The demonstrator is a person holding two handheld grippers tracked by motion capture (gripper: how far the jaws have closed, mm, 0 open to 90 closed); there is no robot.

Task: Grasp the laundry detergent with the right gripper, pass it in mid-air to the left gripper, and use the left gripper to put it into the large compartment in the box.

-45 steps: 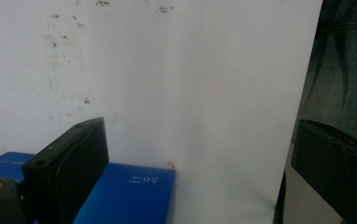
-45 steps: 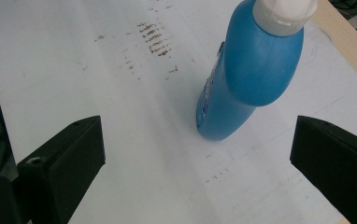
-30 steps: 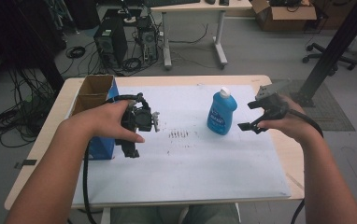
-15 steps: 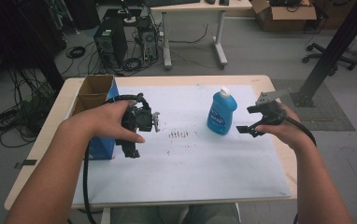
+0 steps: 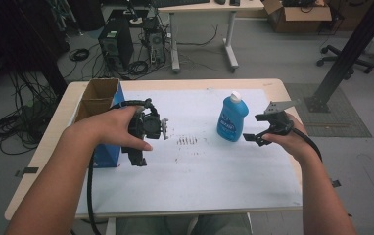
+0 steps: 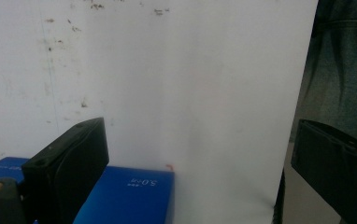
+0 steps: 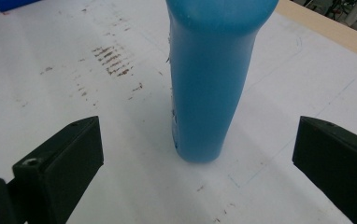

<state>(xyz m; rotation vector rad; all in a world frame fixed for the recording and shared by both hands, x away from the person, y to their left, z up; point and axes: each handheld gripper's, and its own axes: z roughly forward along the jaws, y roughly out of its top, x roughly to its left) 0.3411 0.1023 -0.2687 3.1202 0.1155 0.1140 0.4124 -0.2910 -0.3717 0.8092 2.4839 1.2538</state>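
Table [image 5: 278, 90]: light wood, rounded corners | Cover: white sheet [image 5: 214, 181] over most of the top, brown smudges near centre | On sheet: blue bottle [image 5: 232, 120] upright, right of centre | Left edge: blue box [image 5: 107, 155], open cardboard top

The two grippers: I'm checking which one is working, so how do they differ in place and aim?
The right gripper sits beside the upright blue bottle, jaws spread toward it without touching. The left gripper sits at the blue box by the table's left side, jaws pointing down at the white sheet. Both are open and hold nothing.
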